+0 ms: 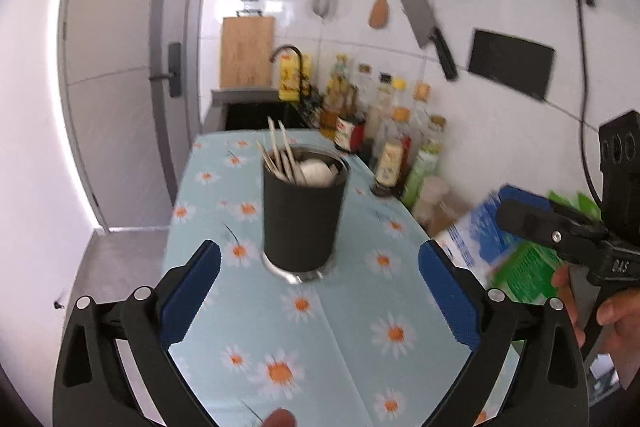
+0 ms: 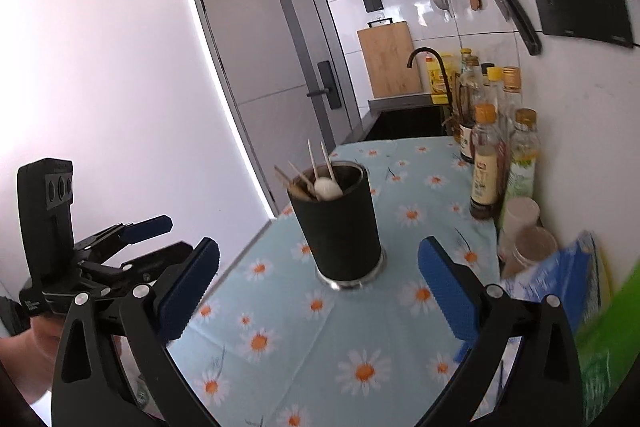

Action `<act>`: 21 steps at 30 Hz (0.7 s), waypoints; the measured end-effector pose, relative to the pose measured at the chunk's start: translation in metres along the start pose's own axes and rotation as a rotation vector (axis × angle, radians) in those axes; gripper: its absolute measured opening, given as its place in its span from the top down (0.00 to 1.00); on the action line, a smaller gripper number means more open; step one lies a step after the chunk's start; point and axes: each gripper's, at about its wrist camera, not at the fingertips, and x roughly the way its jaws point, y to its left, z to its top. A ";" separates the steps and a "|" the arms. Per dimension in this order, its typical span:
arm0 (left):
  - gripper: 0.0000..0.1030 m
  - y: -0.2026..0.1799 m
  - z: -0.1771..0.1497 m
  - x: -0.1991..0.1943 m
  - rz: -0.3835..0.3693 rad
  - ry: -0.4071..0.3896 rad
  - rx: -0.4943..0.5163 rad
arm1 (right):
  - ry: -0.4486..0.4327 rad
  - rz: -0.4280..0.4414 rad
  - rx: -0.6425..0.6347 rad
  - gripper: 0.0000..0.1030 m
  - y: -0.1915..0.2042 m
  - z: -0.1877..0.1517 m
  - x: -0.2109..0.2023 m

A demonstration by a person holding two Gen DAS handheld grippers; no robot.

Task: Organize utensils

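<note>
A black utensil holder (image 1: 302, 219) with a steel rim stands upright on the daisy-print tablecloth (image 1: 352, 339). It holds several wooden chopsticks (image 1: 280, 151) and a white spoon (image 1: 318, 173). My left gripper (image 1: 320, 291) is open and empty, just short of the holder, its blue pads (image 1: 192, 299) either side. My right gripper (image 2: 318, 287) is open and empty, near the same holder (image 2: 338, 223). Each gripper shows in the other's view, the right one (image 1: 560, 231) at the right edge, the left one (image 2: 120, 247) at the left.
Bottles of oil and sauce (image 1: 384, 131) line the tiled wall on the right. A blue and white box (image 1: 476, 227) and a green basket (image 1: 528, 267) sit at the table's right. A sink and black tap (image 1: 288, 55) lie beyond. A cleaver (image 1: 428, 27) and wooden spatula (image 1: 380, 7) hang on the wall.
</note>
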 end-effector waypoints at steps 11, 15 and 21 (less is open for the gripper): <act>0.06 0.001 -0.042 -0.024 -0.033 0.052 -0.022 | 0.054 -0.124 0.008 0.05 0.029 -0.042 -0.024; 0.06 0.005 -0.053 -0.029 -0.053 0.073 -0.026 | 0.087 -0.147 0.015 0.05 0.037 -0.057 -0.025; 0.06 0.008 -0.070 -0.035 -0.046 0.102 -0.034 | 0.115 -0.165 0.031 0.05 0.045 -0.077 -0.028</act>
